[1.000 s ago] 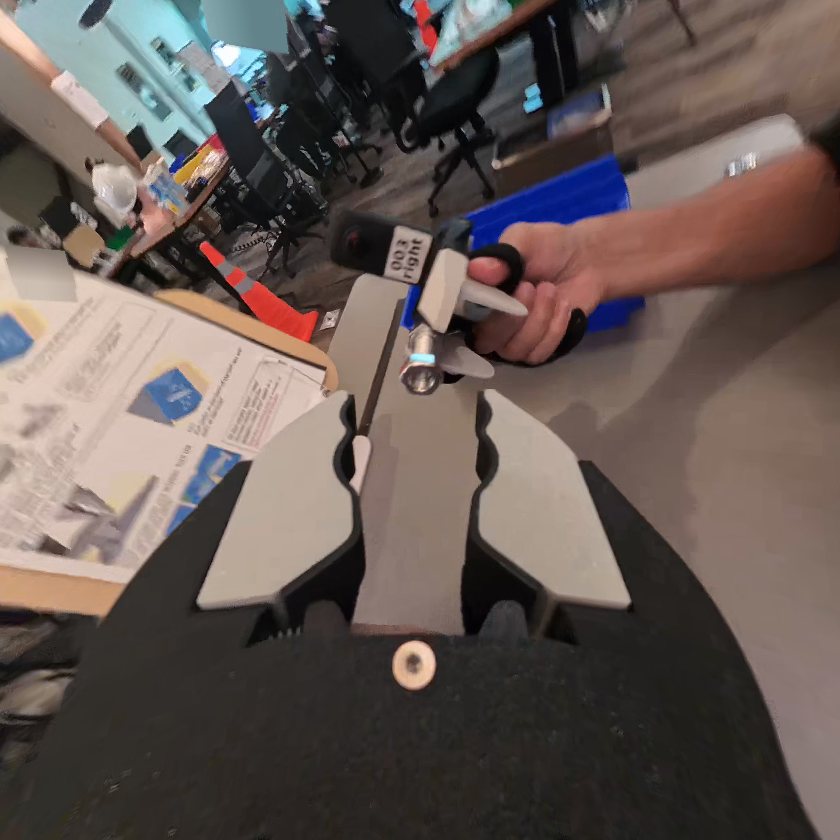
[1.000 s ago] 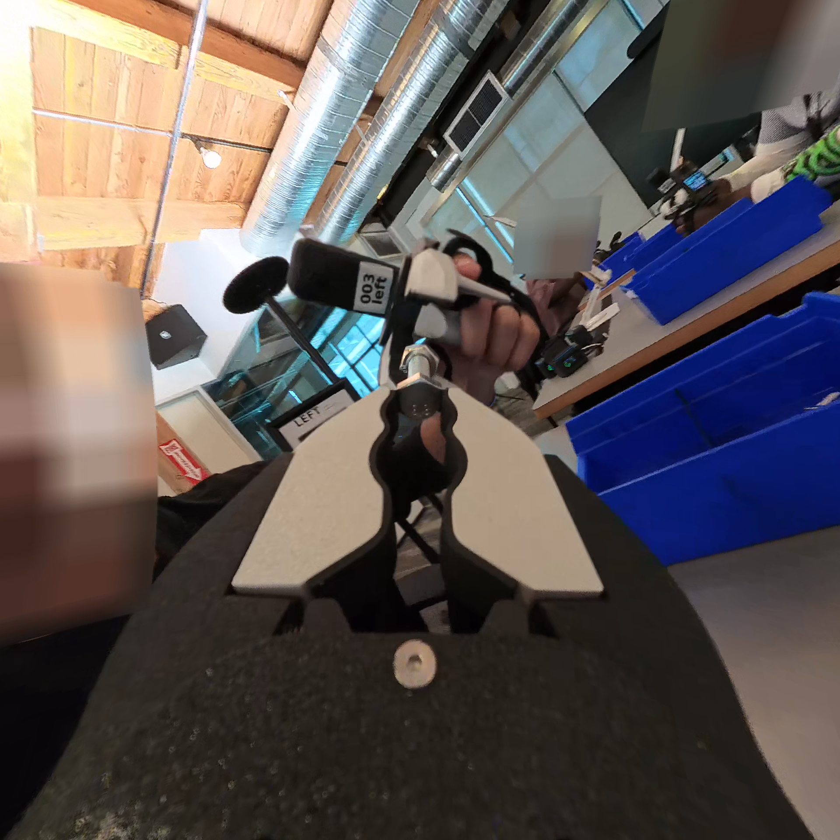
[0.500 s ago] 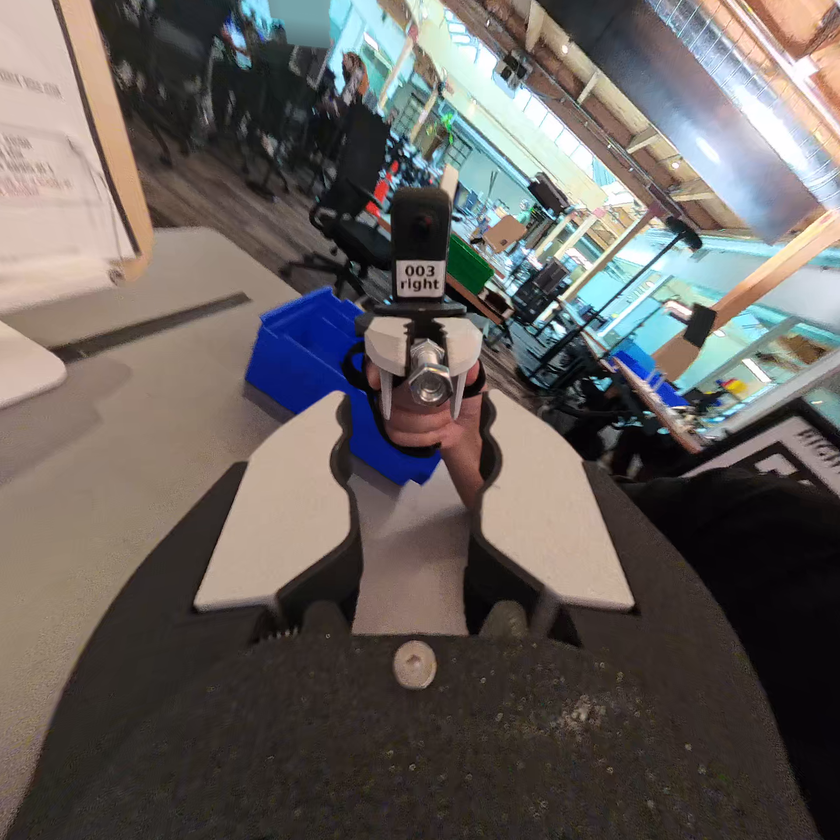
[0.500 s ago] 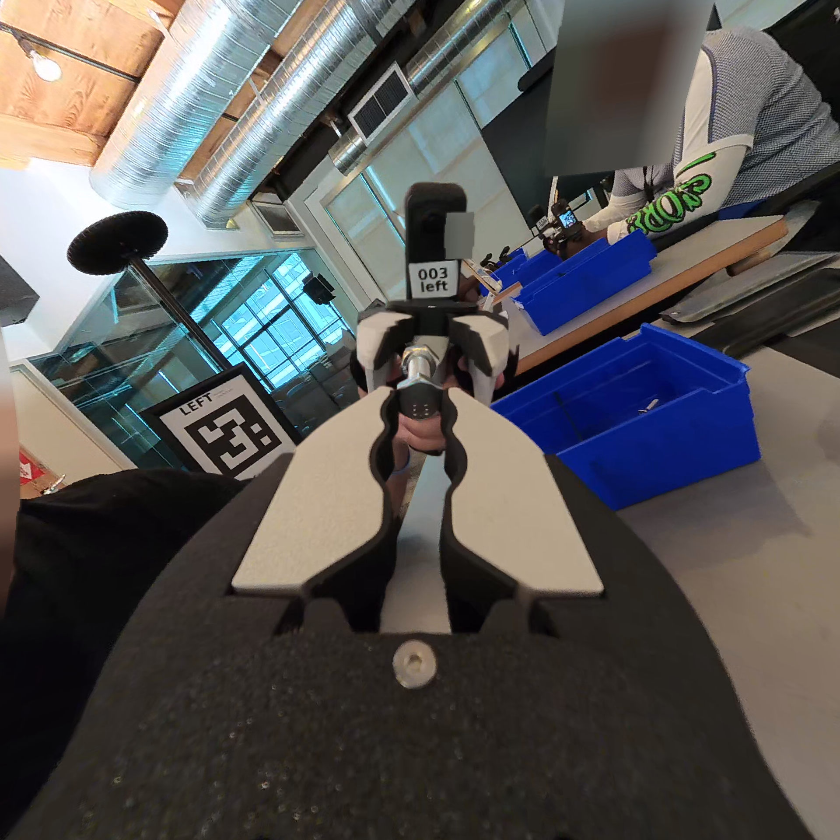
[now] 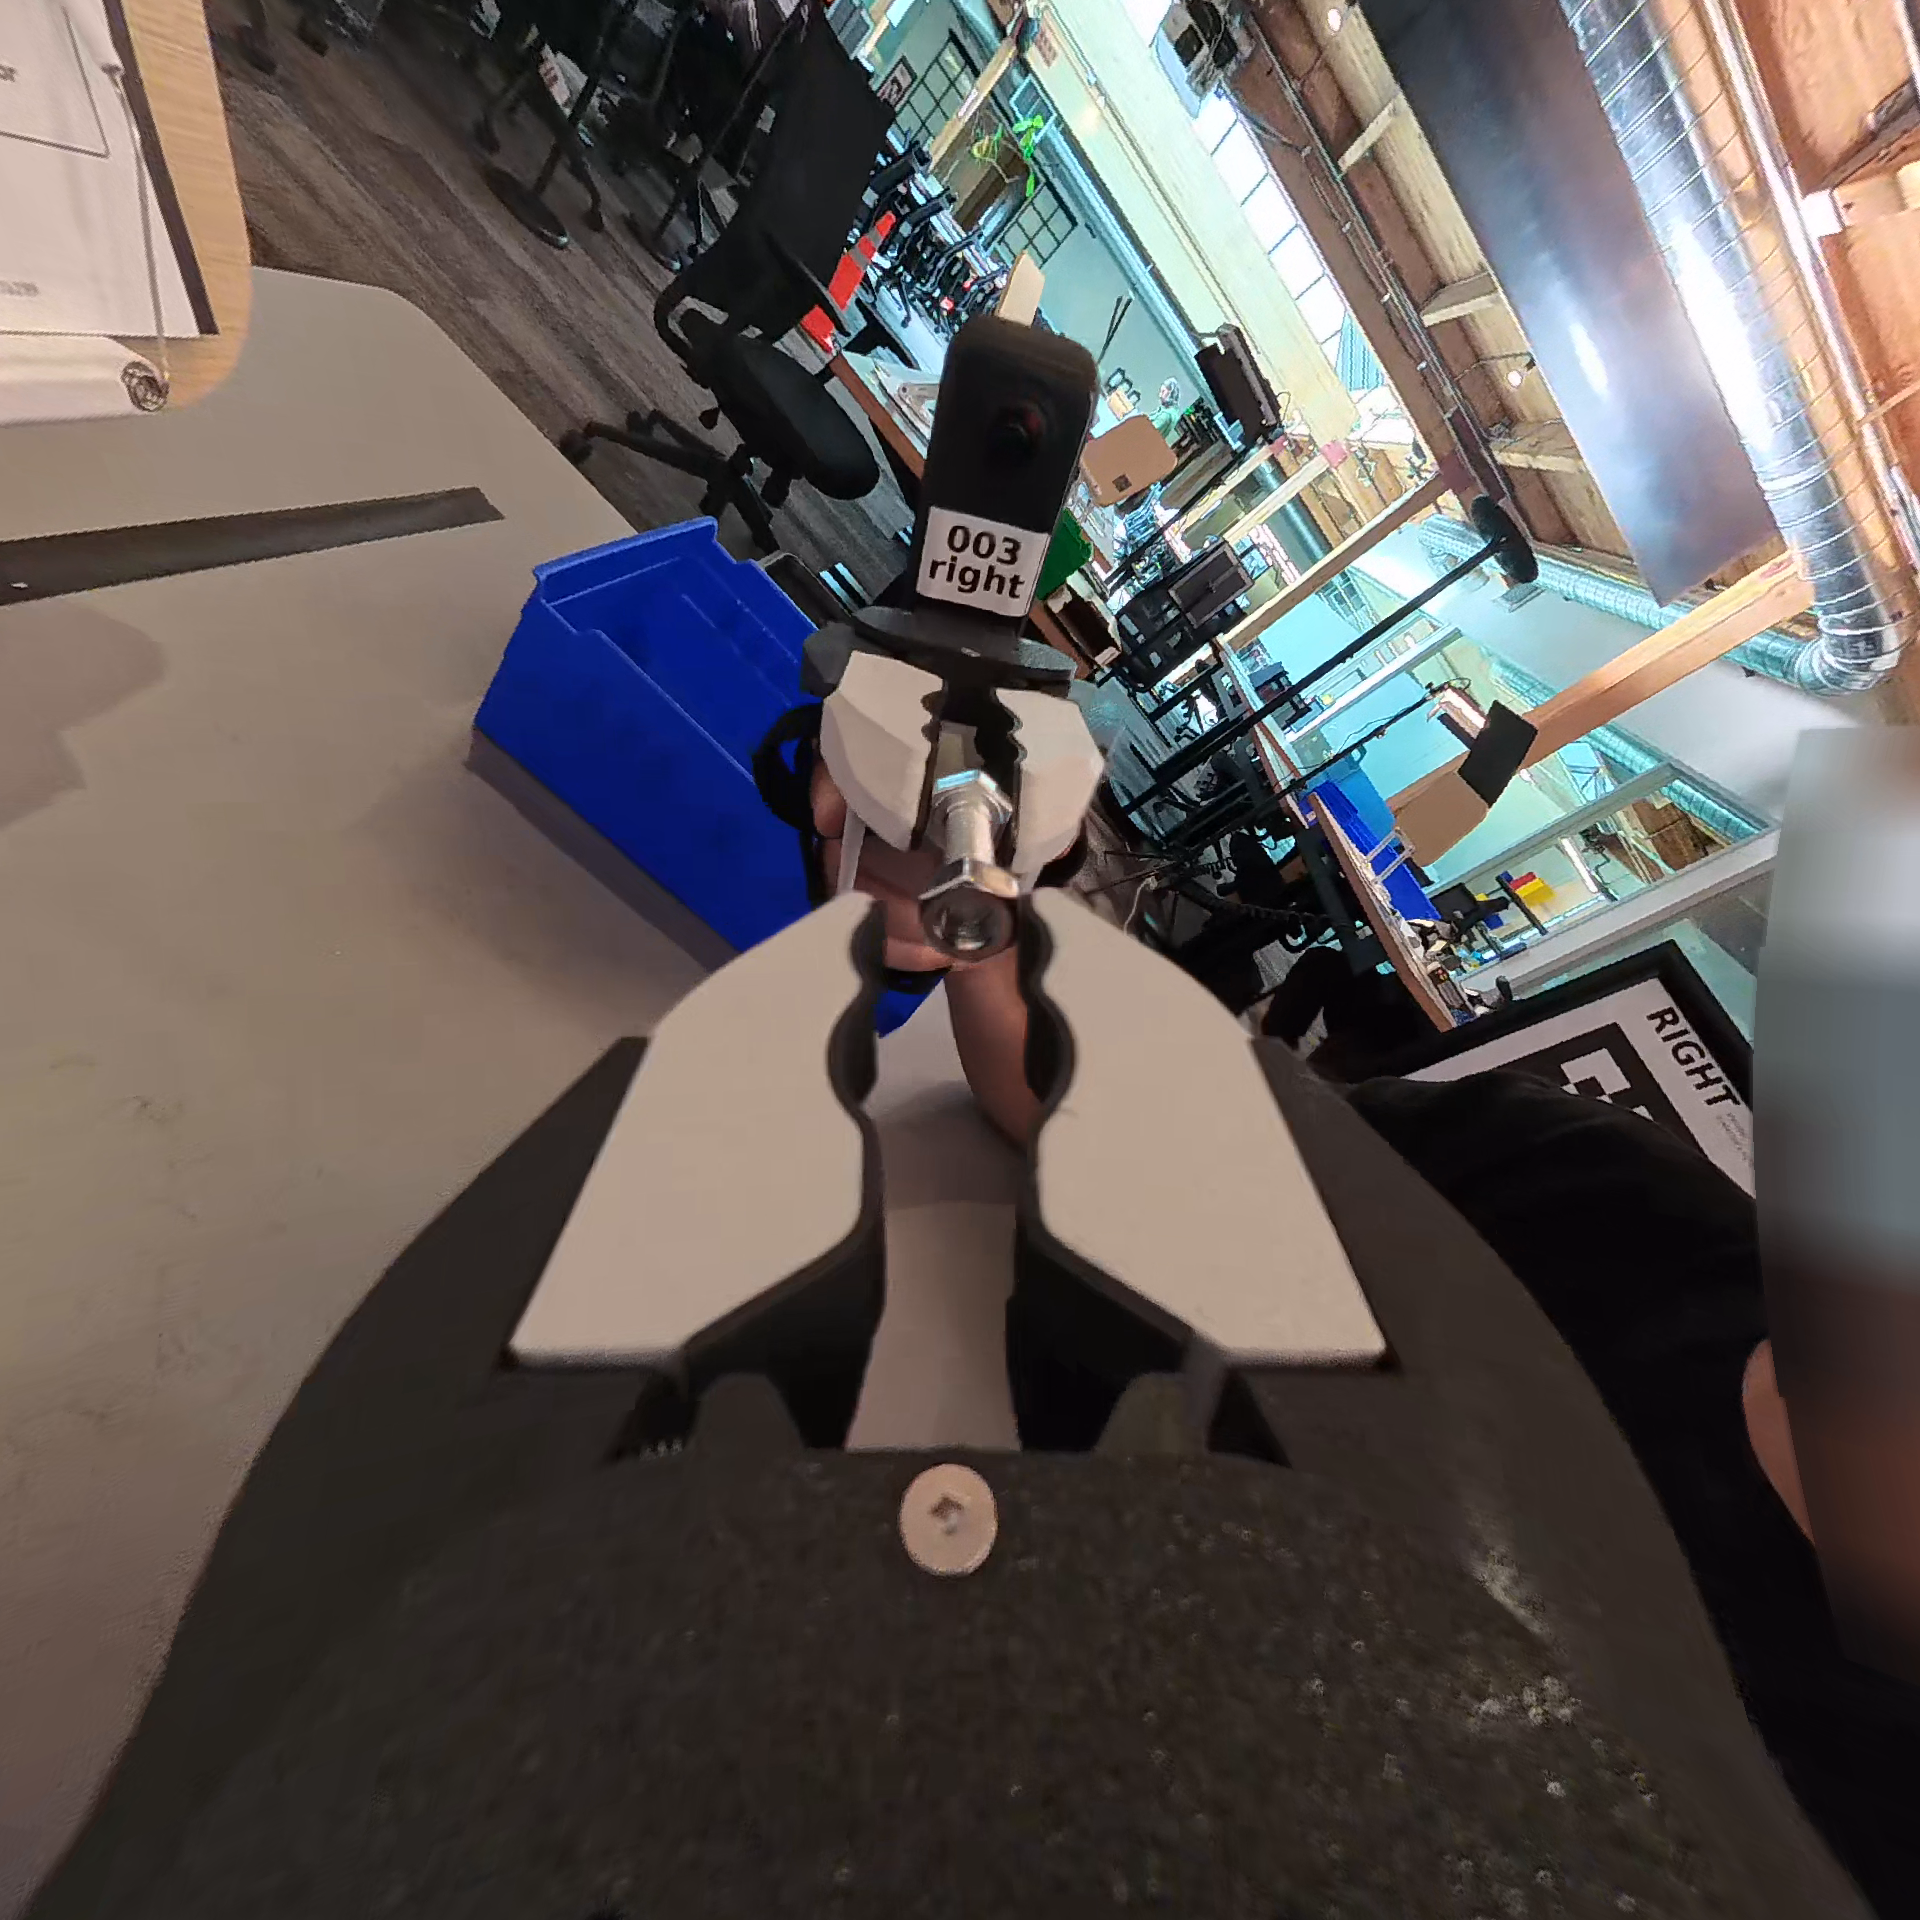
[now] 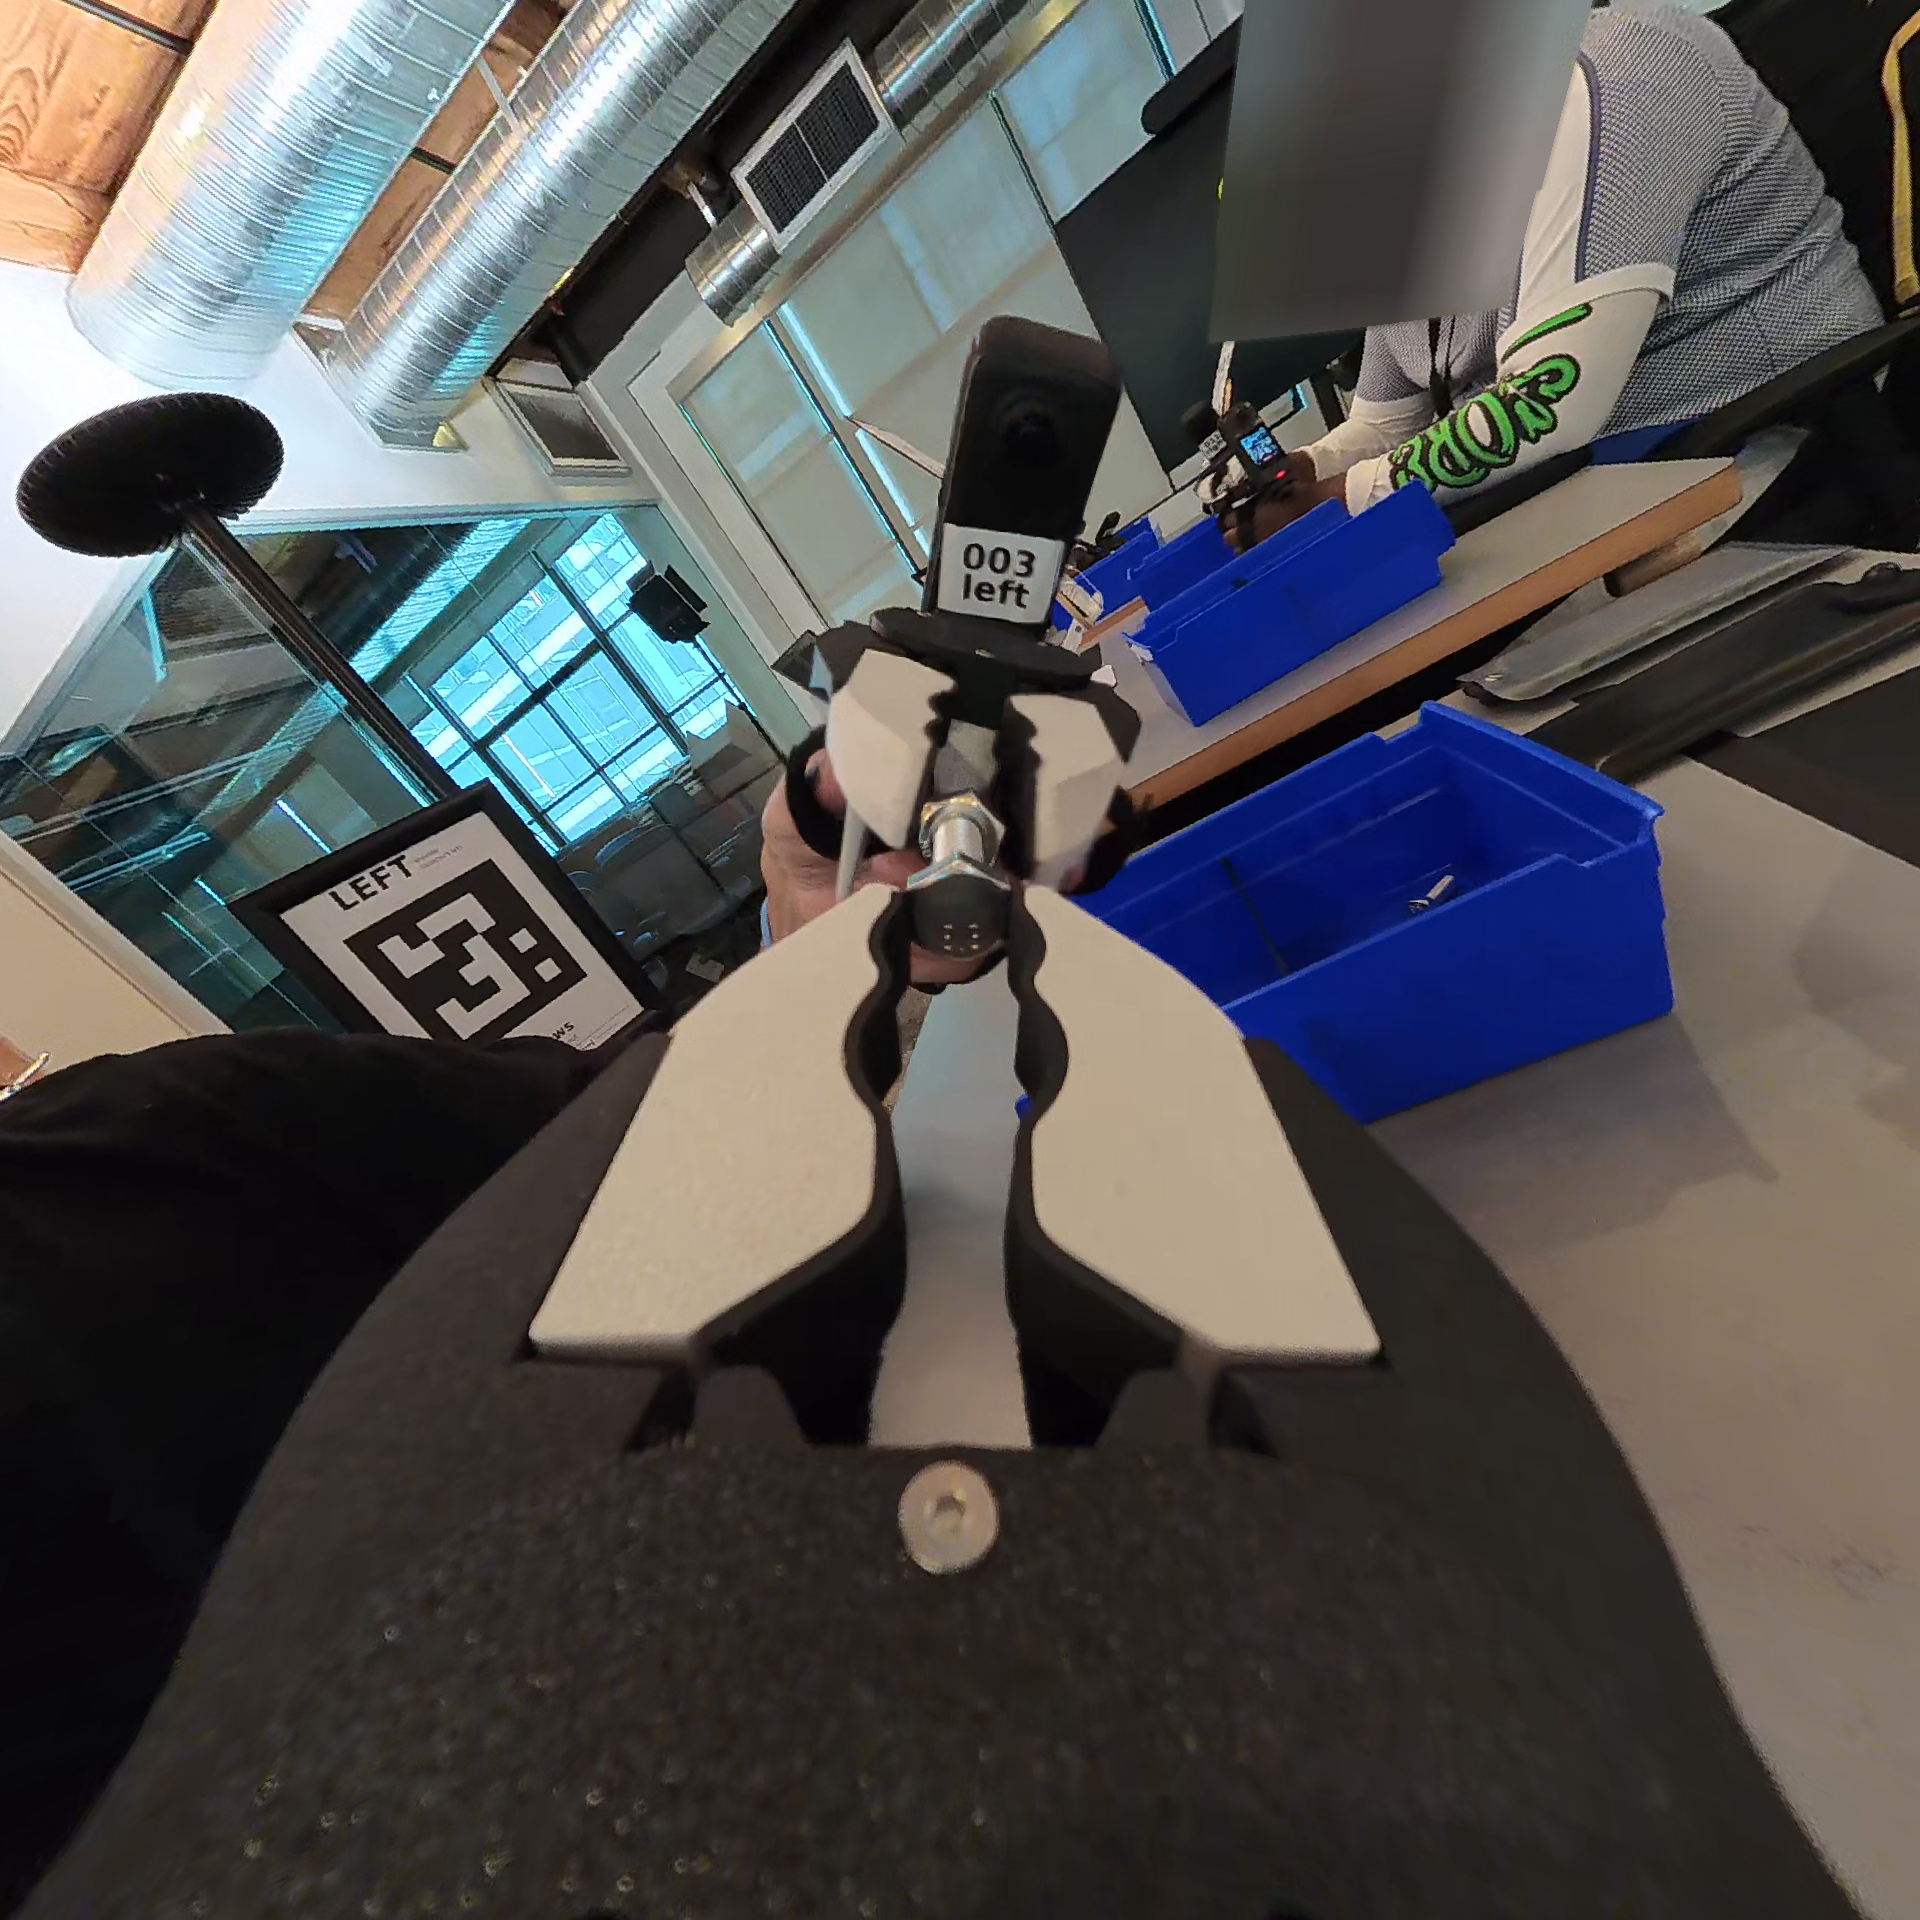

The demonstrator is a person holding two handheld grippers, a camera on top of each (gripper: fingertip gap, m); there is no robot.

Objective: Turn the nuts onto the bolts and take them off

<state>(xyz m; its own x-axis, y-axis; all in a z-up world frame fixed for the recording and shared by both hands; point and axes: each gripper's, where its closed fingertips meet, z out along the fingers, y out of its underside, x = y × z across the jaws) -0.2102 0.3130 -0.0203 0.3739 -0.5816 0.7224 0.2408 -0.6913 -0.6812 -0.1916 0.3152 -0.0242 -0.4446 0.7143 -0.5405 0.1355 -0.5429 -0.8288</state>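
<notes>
Mid-task: nut (image 5: 968, 885) partly threaded on the bolt (image 6: 958, 920), held in the air above the table (image 5: 260, 1039), between both tools. Right gripper (image 6: 956, 914) is clamped on the bolt head; left gripper (image 5: 961, 920) closes around the nut end, probably gripping it. Shiny steel, thread showing. Turning still left; blue bin (image 6: 1455, 935) nearby.

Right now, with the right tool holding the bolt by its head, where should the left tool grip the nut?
Take the nut across two opposite flats, coming straight on from the free threaded end. The bolt points its shaft at the left tool, and the right tool already clamps the head, so only that end is open.
</notes>
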